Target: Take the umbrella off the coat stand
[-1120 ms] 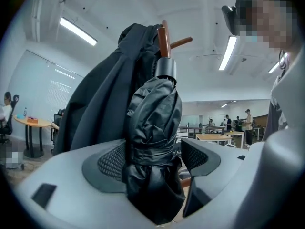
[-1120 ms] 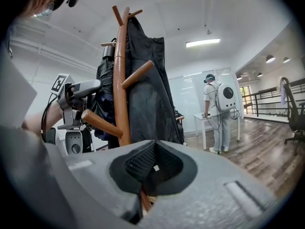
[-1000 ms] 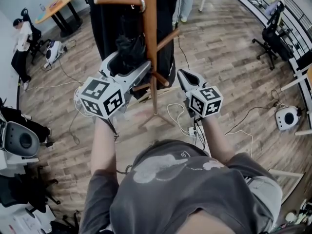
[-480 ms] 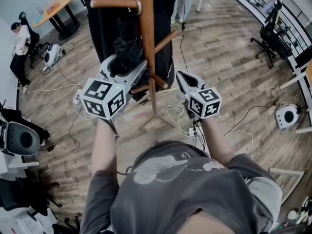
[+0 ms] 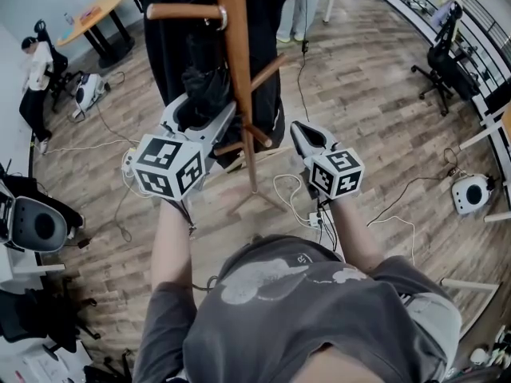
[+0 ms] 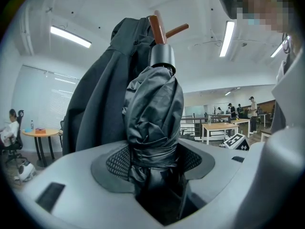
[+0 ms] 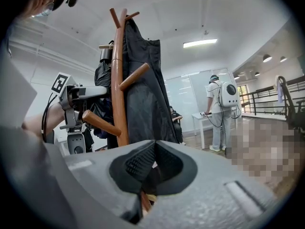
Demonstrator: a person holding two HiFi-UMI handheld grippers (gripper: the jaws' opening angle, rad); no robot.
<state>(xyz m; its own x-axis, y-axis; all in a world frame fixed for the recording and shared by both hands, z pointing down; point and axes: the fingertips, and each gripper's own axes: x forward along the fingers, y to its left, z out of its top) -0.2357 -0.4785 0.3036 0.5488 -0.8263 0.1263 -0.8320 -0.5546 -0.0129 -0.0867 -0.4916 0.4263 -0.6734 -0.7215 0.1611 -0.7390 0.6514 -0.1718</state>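
Observation:
A folded black umbrella [image 6: 153,104] hangs by its grey handle [image 6: 162,58] from a peg of the wooden coat stand [image 5: 238,70], next to a black coat [image 5: 172,42]. My left gripper [image 5: 201,112] is level with the umbrella's bundled cloth. Its jaws are closing, and the pads [image 6: 118,161] press the cloth from both sides. From above the umbrella [image 5: 209,86] shows as a dark bundle left of the pole. Right of the pole my right gripper [image 5: 303,132] is shut with nothing in it, pointing at the stand [image 7: 119,80].
Short pegs [image 5: 265,69] stick out of the pole near both grippers. White cables and a power strip [image 5: 307,206] lie on the wood floor by the stand's base. A round table [image 5: 92,10], office chairs [image 5: 447,62] and other people [image 7: 220,109] are farther off.
The left gripper's jaws have drawn in around the umbrella's bundle. Both hands have stayed where they were.

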